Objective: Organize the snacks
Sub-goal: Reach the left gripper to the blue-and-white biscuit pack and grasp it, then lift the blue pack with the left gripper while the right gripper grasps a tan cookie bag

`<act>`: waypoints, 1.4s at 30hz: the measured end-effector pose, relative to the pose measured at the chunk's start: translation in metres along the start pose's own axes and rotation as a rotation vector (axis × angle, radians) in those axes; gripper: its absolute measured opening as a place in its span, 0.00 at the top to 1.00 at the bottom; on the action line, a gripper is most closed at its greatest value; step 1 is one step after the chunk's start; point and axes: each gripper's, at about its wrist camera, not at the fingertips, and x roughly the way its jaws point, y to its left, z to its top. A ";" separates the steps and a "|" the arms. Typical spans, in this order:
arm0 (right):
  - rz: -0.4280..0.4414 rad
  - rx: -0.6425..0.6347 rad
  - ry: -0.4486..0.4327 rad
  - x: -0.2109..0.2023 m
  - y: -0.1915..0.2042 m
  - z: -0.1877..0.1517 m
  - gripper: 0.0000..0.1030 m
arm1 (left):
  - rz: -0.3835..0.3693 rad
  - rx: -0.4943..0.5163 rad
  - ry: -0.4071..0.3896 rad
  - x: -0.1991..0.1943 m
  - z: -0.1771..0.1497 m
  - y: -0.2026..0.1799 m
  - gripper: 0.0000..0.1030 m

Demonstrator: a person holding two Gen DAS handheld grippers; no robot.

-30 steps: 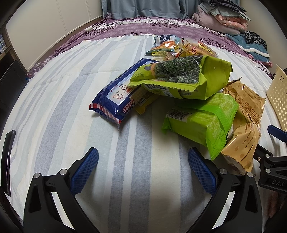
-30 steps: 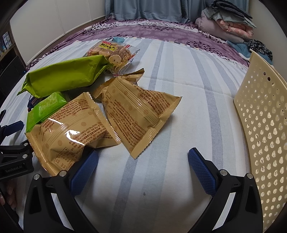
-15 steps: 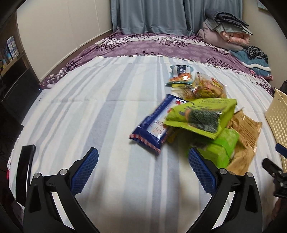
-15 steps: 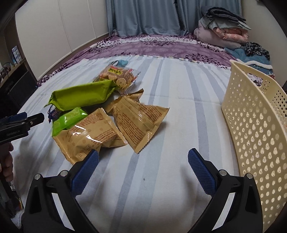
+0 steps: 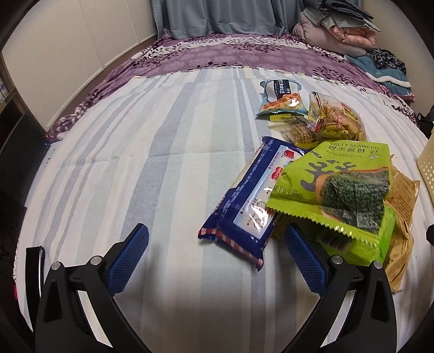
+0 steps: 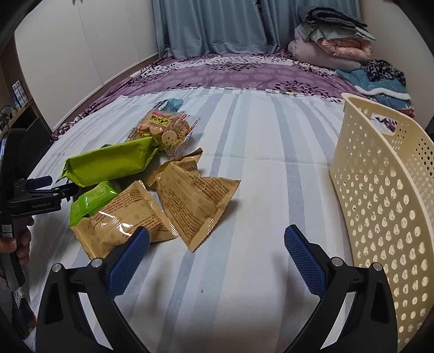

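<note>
Right of the snack pile (image 6: 152, 195), a perforated basket (image 6: 385, 206) stands apart.

- A home bedroom: a wide bed (image 6: 244, 152) under a striped sheet.
- Purple floral bedding (image 6: 230, 73) lies at its far end.
- Folded blankets (image 6: 333, 46) are stacked in the corner.
- Blue-grey curtains (image 6: 211, 24) hang beside white cupboard doors (image 6: 89, 46).

Snacks heaped left of the basket on our bed

We see the seaweed bag (image 5: 344, 184) lying on top of the heap, partly over the long packet (image 5: 252, 201) to its left; the cracker bag (image 5: 328, 119) lies behind both, and the two foil pouches (image 6: 162, 209) lie at the heap's right side. The basket (image 6: 385, 195) stands well apart on the right.
</note>
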 end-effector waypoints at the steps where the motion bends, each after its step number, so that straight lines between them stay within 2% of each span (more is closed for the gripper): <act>1: 0.005 0.008 0.000 0.000 -0.001 0.002 0.05 | 0.000 0.000 0.007 0.004 0.002 0.000 0.02; 10: 0.001 -0.010 0.026 0.008 0.004 -0.002 0.05 | -0.018 0.054 0.008 0.023 0.017 -0.008 0.02; 15: 0.000 -0.016 0.021 0.008 0.005 0.001 0.05 | -0.073 0.097 -0.009 0.024 0.024 -0.017 0.14; 18: 0.004 -0.010 0.023 0.009 0.004 0.003 0.05 | -0.124 0.104 -0.013 0.025 0.028 -0.021 0.28; 20: 0.009 -0.009 0.024 0.011 0.005 0.005 0.05 | -0.164 0.101 -0.012 0.025 0.030 -0.022 0.43; 23: 0.024 -0.008 0.021 0.013 0.004 0.009 0.05 | -0.168 0.090 -0.021 0.024 0.031 -0.025 0.55; 27: 0.027 -0.020 0.008 0.017 0.004 0.017 0.05 | -0.156 0.059 -0.028 0.020 0.030 -0.021 0.56; 33: 0.047 -0.052 0.012 0.030 0.008 0.032 0.05 | -0.089 0.018 -0.059 0.006 0.026 0.000 0.56; 42: 0.035 -0.208 0.079 0.061 0.029 0.045 0.05 | -0.051 -0.070 -0.089 -0.013 0.024 0.037 0.56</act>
